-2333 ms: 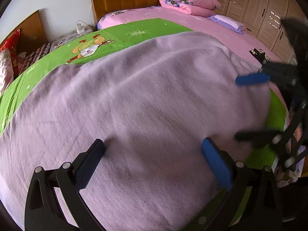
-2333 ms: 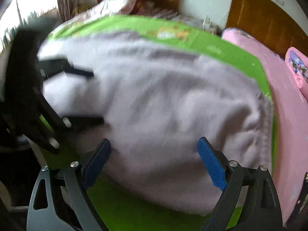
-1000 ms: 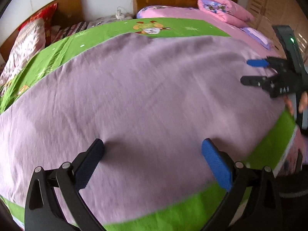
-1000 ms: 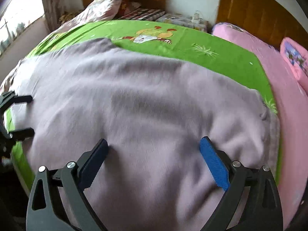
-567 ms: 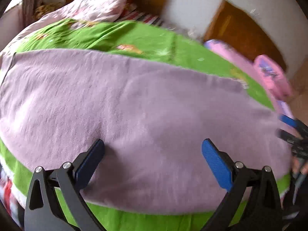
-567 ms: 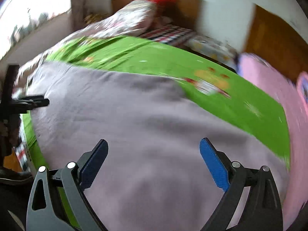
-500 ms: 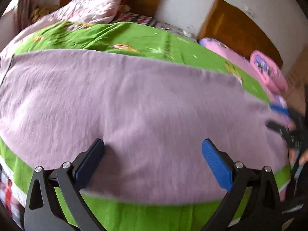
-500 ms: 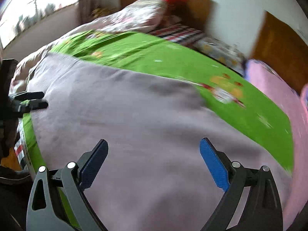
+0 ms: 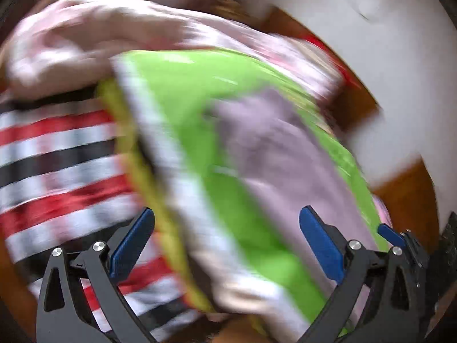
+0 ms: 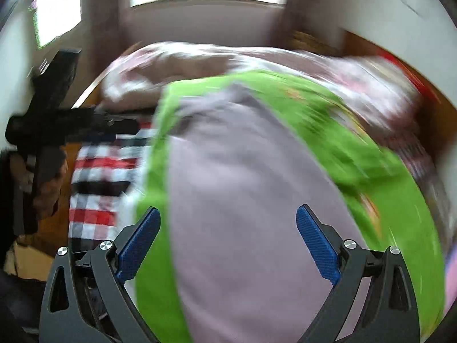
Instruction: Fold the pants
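Pants [image 10: 242, 200]: pale lilac, soft knit-looking fabric, plain with no print visible. Laid out flat on the green sheet [image 10: 357, 148] of the bed, spread lengthwise away from the right wrist camera. The far end is seen as a narrower, squared-off edge lying short of the sheet's far border; green is exposed along both long sides. In the left wrist view the same pants [image 9: 280, 154] are seen running diagonally, close to the sheet's near edge. Both views are heavily motion-blurred; seams, waistband and fold lines cannot be made out.
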Tool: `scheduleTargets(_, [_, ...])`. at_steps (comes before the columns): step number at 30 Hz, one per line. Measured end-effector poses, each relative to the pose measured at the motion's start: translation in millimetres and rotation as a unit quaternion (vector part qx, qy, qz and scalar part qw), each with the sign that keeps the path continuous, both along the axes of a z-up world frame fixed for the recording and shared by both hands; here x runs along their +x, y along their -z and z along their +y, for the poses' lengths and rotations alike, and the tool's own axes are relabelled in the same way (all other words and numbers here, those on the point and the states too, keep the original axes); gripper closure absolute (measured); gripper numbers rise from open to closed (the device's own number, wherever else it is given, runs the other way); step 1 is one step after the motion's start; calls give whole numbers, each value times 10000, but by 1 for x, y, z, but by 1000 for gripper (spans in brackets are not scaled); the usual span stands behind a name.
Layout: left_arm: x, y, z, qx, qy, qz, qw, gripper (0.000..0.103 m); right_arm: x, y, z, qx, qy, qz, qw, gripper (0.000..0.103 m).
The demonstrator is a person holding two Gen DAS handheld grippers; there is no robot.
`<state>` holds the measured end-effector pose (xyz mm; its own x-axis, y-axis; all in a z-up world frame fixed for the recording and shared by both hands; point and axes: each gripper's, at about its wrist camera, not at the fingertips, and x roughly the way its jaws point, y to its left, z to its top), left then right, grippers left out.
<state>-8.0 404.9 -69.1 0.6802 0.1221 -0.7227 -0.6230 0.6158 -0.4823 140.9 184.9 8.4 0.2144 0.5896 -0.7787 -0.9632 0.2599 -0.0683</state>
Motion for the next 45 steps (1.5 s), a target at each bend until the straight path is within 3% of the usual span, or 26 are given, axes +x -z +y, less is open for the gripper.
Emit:
scheduleTargets(2, [-21,4,14,16,-350,134,9993,2,-17,10,46,-340,-464,-147,9982,28])
scheduleTargets(4, [-31,10,22,-70,-494,194,9986,2,-30,22,75,-601,-802,-350,9943,29])
scheduleTargets(6, [-37,13,26,-147,-511,176,9984,2,-35,41,94,-1064,-1002,-763,9863,42])
scheduleTargets(9, [-24,14,26,-271,-247,0,9993,2,-38,64,109,-1593,-1019,-1482,9707,52])
scheduleTargets(10, [-20,16,25,-306,-149,-63,9994,2,-36,65,109,-1562,-1017,-1478,9713,55])
scheduleTargets(12, [-9,15,19,-484,169,-304,9982,2,-32,61,104,-1385,-996,-1433,9749,82])
scheduleTargets(14, [2,17,13,-794,441,-601,9941,2,-21,48,98,-1032,-823,-1037,9858,90])
scheduleTargets(17, [27,28,16,-1457,850,-1128,9792,2,8,34,90,-433,-380,49,9983,90])
scheduleTargets(19, [42,34,19,-1795,991,-1372,9691,2,17,32,85,-247,-265,385,9986,90])
scheduleTargets(23, [82,46,35,-2435,1229,-1824,9446,2,13,27,85,-149,-245,303,9991,90])
scheduleTargets(26, [112,58,50,-2660,1188,-1862,9383,3,8,26,83,-74,-228,289,9993,90])
scheduleTargets(29, [129,66,65,-2967,1141,-2107,9244,5,11,26,81,-19,-182,440,9989,85])
scheduleTargets(31, [133,61,70,-2782,1220,-2165,9278,44,13,27,78,-33,-259,738,9969,62])
scheduleTargets(32, [135,62,72,-2718,1226,-2059,9320,60,16,24,73,10,-276,953,9951,27])
scheduleTargets(33, [135,68,76,-2777,1189,-2022,9316,71,20,17,65,185,-211,1016,9944,17])
scheduleTargets(35, [132,77,79,-2776,1160,-2022,9320,77,28,4,42,561,-125,1182,9913,20])
scheduleTargets(36, [130,80,79,-2730,1192,-2072,9318,78,35,0,31,585,23,1202,9910,30])
scheduleTargets(38, [129,80,79,-2647,1212,-2129,9327,78,47,-2,10,509,487,988,9926,35])
scheduleTargets(41, [127,70,73,-2284,1252,-2029,9439,80,57,7,-16,223,909,942,9911,36])
scheduleTargets(43, [129,53,70,-1968,1274,-1999,9513,82,47,18,-26,62,867,1050,9907,36])
scheduleTargets(45, [124,30,64,-1677,1313,-2170,9527,82,32,33,-27,-182,743,1008,9920,36])
